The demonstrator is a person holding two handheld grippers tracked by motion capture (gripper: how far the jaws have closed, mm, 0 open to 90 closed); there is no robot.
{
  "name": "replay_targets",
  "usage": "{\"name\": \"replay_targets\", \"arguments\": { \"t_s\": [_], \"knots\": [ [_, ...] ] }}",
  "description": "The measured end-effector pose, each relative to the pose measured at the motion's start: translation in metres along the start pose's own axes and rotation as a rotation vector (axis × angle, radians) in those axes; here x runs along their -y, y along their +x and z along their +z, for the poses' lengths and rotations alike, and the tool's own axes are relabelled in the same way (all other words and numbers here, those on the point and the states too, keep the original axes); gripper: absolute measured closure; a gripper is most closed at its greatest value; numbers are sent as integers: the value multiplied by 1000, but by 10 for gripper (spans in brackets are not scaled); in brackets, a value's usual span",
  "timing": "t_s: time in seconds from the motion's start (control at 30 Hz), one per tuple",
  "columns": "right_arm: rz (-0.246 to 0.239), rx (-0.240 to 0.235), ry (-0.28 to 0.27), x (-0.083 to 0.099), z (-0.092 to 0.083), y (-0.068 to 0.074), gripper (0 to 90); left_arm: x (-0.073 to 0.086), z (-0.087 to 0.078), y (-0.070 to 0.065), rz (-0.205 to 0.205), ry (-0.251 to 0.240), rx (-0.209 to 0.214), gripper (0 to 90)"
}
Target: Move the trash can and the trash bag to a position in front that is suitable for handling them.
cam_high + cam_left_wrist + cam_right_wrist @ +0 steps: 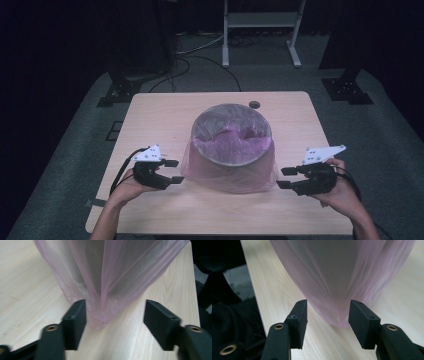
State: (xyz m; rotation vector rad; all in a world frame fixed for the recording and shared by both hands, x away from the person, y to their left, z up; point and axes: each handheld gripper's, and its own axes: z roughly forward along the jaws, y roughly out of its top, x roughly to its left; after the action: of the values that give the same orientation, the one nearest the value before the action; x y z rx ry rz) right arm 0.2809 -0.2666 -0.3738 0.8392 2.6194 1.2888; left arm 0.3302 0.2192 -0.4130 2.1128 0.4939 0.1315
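Observation:
A round grey bin (233, 159) stands mid-table, lined with a thin pink plastic bag (227, 175) that is folded over its rim and hangs down the outside to the tabletop. My left gripper (174, 171) is at the bag's left side, jaws open. In the left gripper view the bag's lower hem (100, 320) lies between the open jaws of the left gripper (115, 303), close to one jaw and not pinched. My right gripper (284, 177) is at the bag's right side. The right gripper view has the bag (337, 270) just ahead of the open right gripper (328, 302).
The light wooden table (160, 110) has a small dark round spot (254, 104) near its far edge. On the floor beyond are a white stand (260, 20), cables, and black stand feet at the left (120, 90) and right (347, 90).

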Motion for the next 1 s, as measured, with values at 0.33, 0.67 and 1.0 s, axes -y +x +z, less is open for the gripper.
{"name": "replay_targets", "arguments": {
  "t_s": [0.33, 0.67, 1.0],
  "knots": [
    [-146, -8, -54, -105, -16, 31, 757, -11, -8, -9, 5, -62, -13, 191],
    [-161, 21, 154, -176, 60, 9, 897, -13, -9, -12, 8, -94, -30, 146],
    [-262, -40, 398, -181, 99, 39, 900, -15, -13, -14, 14, -97, -46, 146]
  ]
}}
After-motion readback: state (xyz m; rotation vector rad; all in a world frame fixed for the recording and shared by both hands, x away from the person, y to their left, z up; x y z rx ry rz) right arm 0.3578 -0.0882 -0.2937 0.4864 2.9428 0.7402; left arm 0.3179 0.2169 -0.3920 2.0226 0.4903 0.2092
